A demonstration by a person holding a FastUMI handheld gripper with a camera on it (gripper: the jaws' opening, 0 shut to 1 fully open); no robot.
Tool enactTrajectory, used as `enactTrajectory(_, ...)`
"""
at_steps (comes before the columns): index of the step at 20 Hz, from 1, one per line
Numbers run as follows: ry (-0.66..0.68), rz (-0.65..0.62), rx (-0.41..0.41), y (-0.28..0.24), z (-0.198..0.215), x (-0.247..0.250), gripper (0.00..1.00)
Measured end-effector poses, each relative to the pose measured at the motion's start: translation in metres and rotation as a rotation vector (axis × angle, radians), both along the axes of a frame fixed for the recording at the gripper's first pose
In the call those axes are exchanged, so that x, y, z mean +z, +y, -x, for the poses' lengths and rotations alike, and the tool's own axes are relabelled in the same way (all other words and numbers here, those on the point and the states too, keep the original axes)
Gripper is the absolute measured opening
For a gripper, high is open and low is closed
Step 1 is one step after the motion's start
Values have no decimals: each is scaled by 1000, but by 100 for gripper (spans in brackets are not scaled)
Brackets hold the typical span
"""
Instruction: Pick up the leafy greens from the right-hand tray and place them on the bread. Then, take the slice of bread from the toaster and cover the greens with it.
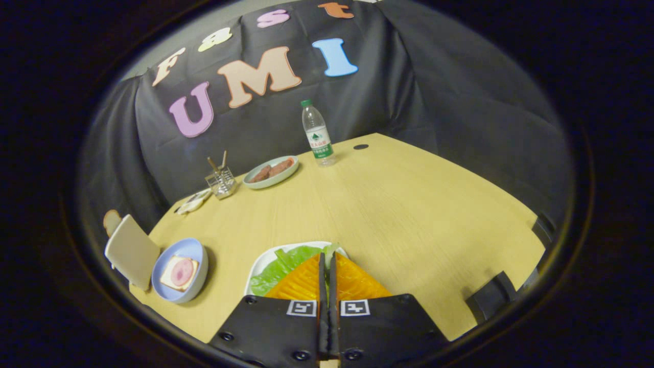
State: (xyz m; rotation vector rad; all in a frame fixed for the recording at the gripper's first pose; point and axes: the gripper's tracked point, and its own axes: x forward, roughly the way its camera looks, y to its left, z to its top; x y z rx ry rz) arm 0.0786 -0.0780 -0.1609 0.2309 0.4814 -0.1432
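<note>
The leafy greens [283, 268] lie on a white tray [260, 266] right under my gripper [328, 254]. Its two orange fingers [301, 281] stand almost together, and a pale edge of the leaf shows pinched between their tips. Left of the tray sits a blue dish [196, 255] holding a bread slice [168, 281] topped with a round of ham. Further left, at the table's edge, stands the white toaster [132, 251], with a brown bread slice [111, 222] sticking up behind it.
Far across the wooden table [409, 214] are a pale green plate of sausages [271, 171], a water bottle [317, 133], a clear utensil holder [220, 181] and a small white dish [193, 203]. A black block [493, 295] sits at the table's right edge.
</note>
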Motion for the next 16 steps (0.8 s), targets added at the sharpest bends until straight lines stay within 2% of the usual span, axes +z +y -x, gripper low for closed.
enactTrajectory(10, -78, -59, 77, 46, 12, 41, 3)
enactTrajectory(16, -152, -77, 171, 94, 26, 80, 3)
